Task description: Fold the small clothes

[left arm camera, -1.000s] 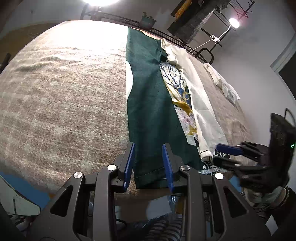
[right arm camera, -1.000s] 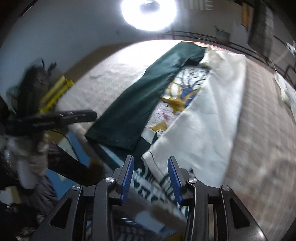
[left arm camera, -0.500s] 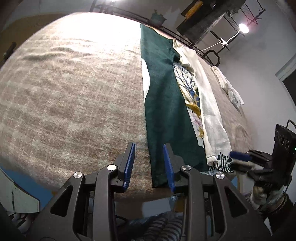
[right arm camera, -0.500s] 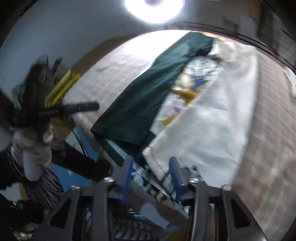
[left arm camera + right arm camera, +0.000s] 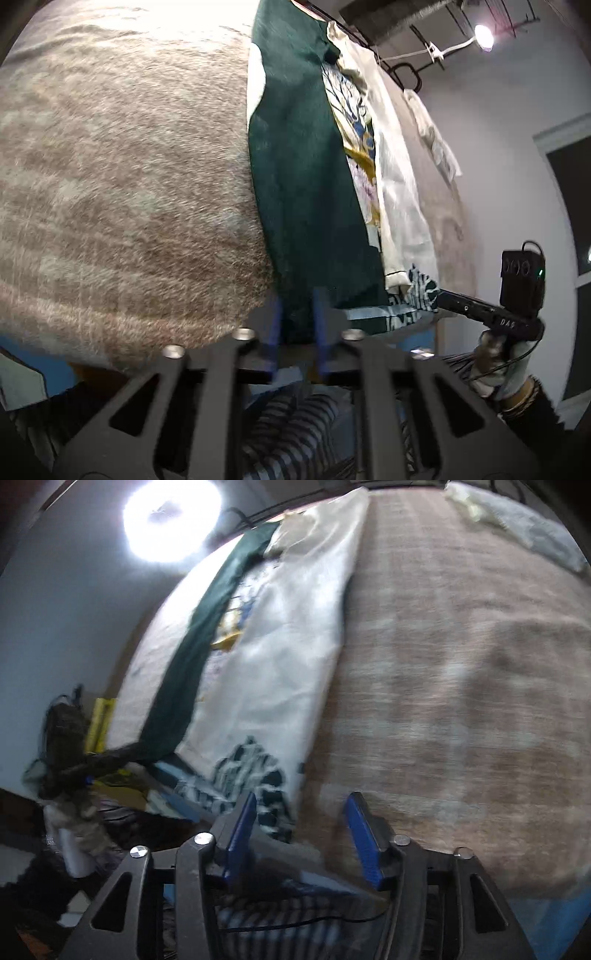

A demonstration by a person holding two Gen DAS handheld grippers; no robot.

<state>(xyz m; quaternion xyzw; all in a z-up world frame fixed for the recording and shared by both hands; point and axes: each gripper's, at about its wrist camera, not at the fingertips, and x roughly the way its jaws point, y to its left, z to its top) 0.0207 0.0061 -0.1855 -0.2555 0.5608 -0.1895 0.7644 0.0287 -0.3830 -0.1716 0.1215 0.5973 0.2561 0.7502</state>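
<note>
**Gripping the near hem — garment not yet folded**

Garment [image 5: 314, 192] lies stretched lengthwise on the blanket-covered desk [image 5: 122, 177], its near hem at the front edge, its far end by the rail. It reads as three lengthwise bands: dark green panel on the left, printed strip in the middle, white panel [image 5: 280, 657] on the right. A black-and-white patterned corner [image 5: 255, 775] shows at the near right hem. Cannot tell whether the bands are one piece or layered pieces.

Left tongs [image 5: 297, 325]: fingers narrowed around the near edge of the green panel; blur hides whether the pads actually pinch the cloth. Right tongs [image 5: 303, 834]: spread, with the patterned corner at the left finger and bare blanket between the pads. Nothing held.

A second small white cloth [image 5: 517, 520] lies well apart at the far right of the desk.

Judgement: step in hand is taking hold of the two near corners, early in the task. Next move calls for shifting the right tongs left onto the patterned corner, closing, then carrying both corners toward the far end together so the fold lands square.
</note>
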